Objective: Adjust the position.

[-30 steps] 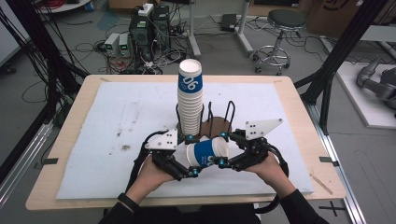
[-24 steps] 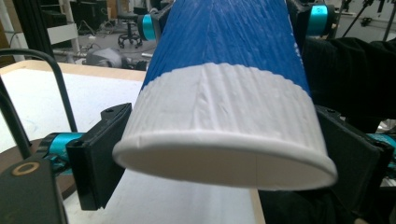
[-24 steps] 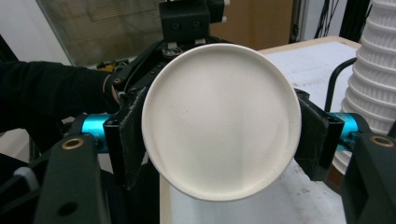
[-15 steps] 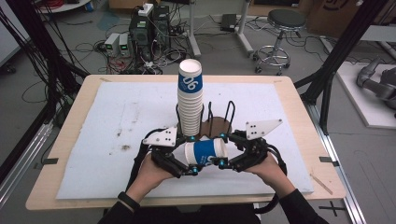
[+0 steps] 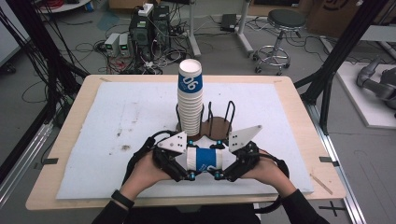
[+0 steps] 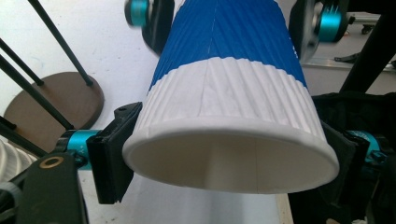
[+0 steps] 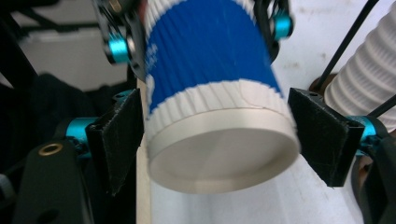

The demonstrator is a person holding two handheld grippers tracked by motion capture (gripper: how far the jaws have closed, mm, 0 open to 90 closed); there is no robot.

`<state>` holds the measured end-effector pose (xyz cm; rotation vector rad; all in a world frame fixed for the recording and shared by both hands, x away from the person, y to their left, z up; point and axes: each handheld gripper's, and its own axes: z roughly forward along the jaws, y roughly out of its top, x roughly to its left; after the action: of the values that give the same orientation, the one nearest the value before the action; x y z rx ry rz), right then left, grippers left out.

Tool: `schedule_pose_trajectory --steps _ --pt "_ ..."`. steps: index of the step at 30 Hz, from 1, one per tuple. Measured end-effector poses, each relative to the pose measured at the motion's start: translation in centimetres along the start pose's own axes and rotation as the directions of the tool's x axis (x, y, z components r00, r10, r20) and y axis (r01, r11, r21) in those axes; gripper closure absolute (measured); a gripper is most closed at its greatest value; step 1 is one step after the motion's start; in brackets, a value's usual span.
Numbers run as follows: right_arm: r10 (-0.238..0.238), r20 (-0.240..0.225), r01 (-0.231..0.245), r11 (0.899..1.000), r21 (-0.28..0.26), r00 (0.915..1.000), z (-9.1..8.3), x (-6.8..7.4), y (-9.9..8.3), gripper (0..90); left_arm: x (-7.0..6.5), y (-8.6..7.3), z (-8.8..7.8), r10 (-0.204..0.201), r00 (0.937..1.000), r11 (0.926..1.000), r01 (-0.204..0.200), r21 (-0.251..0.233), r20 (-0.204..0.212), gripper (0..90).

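At 6 o'clock of the cup stack (image 5: 190, 100), left gripper (image 5: 183, 164) clamps the cup (image 5: 204, 159); right gripper (image 5: 228, 164), jaws just closing, barely touches—cup may slip or crush.

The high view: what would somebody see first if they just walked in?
First, the tall stack of cups standing in a wire rack in the middle of the table. Right in front of it, near the front edge, one blue-and-white cup lies sideways in the air between the left tool and the right tool. The left tool's pads squeeze its wide open end, and the right tool's pads sit beside its bottom.
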<state>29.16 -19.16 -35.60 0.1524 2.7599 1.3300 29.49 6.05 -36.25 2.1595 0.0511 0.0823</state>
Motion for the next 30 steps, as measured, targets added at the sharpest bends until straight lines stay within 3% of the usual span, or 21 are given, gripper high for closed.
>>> schedule_pose_trajectory --steps 2,4,5,7,8,14,17,18,21,25,27,30 --pt "-0.022 -0.013 0.022 1.000 0.000 0.9997 0.0 0.1 0.0 28.8 0.0 0.0 -0.1 0.000 1.0000 0.9999 0.000 -0.012 0.006 20.4" --pt "-0.019 -0.019 0.019 1.000 -0.025 0.9996 -0.3 -0.1 0.0 28.9 0.1 -0.2 -0.2 -0.016 0.9999 0.9965 0.016 -0.082 0.003 18.2" --pt "-0.010 -0.027 0.009 0.999 -0.045 0.9996 -0.5 -0.2 -0.1 28.9 0.1 -0.5 -0.3 -0.031 0.9995 0.9877 0.031 -0.153 0.005 17.4" --pt "0.008 -0.047 -0.012 0.995 -0.095 0.9988 -1.0 -0.5 -0.3 29.0 0.2 -0.8 -0.4 -0.055 0.9982 0.9726 0.059 -0.225 0.025 15.5" --pt "0.020 -0.057 -0.027 0.992 -0.120 0.9982 -1.1 -0.6 -0.5 29.1 0.2 -1.0 -0.4 -0.080 0.9960 0.9581 0.088 -0.273 0.038 15.2" --pt "0.064 -0.103 -0.087 0.967 -0.240 0.9926 -1.7 -0.9 -1.1 29.1 0.3 -1.4 -0.1 -0.109 0.9909 0.9154 0.131 -0.381 0.078 14.1" --pt "0.073 -0.112 -0.099 0.965 -0.244 0.9910 -1.5 -0.9 -1.3 29.1 0.4 -1.3 -0.3 -0.119 0.9895 0.8951 0.143 -0.422 0.083 14.1" --pt "0.070 -0.110 -0.096 0.964 -0.248 0.9914 -1.4 -0.9 -1.3 29.1 0.4 -1.3 -0.4 -0.126 0.9884 0.8916 0.150 -0.427 0.085 14.6" --pt "0.073 -0.120 -0.102 0.961 -0.256 0.9901 -1.3 -1.0 -1.4 29.4 0.5 -1.2 -0.6 -0.117 0.9888 0.9013 0.145 -0.408 0.093 19.3" --pt "0.073 -0.115 -0.097 0.970 -0.221 0.9907 -1.1 -0.9 -1.4 27.7 0.7 -0.8 -0.9 -0.103 0.9903 0.9259 0.130 -0.355 0.093 20.3" --pt "0.061 -0.084 -0.074 0.983 -0.167 0.9946 -1.1 -0.8 -1.0 21.0 0.6 -0.4 -1.0 -0.082 0.9933 0.9452 0.104 -0.310 0.081 20.6" --pt "0.028 -0.057 -0.035 0.993 -0.113 0.9980 -1.3 -0.6 -0.4 20.9 0.5 0.2 -1.1 -0.045 0.9975 0.9752 0.056 -0.214 0.055 20.8"
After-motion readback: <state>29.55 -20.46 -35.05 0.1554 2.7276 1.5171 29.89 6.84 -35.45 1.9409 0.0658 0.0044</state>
